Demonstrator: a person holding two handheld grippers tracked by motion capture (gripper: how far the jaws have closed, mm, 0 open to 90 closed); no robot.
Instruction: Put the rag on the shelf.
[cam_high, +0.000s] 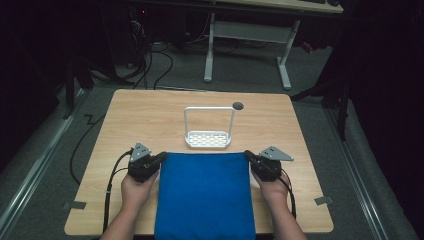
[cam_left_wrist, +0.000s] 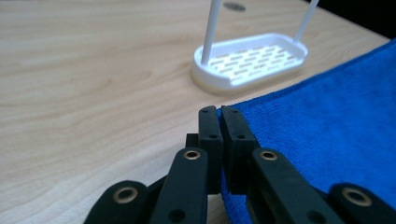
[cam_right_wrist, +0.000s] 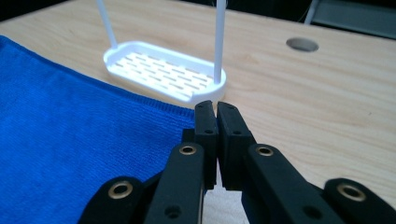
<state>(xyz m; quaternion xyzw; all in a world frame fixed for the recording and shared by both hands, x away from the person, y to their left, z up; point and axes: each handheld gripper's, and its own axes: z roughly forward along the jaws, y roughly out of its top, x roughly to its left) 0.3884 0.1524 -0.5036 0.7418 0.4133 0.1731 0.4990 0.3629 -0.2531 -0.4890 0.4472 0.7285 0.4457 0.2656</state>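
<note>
A blue cloth (cam_high: 205, 195) lies flat on the near half of the wooden table (cam_high: 145, 117) and hangs over its front edge. My left gripper (cam_high: 162, 158) is at the cloth's far left corner, shut on it; in the left gripper view the jaws (cam_left_wrist: 218, 112) pinch the blue edge (cam_left_wrist: 336, 116). At the far right corner my right gripper (cam_high: 247, 154) is shut too; the right gripper view shows the closed jaws (cam_right_wrist: 215, 107) over the corner of the cloth (cam_right_wrist: 70, 140).
A white slotted rack (cam_high: 207, 139) with a tall wire hoop stands just beyond the cloth's far edge, close to both grippers (cam_left_wrist: 252, 60) (cam_right_wrist: 159, 70). A round cable hole (cam_high: 238, 105) sits behind it. A desk frame (cam_high: 247, 45) stands on the floor beyond.
</note>
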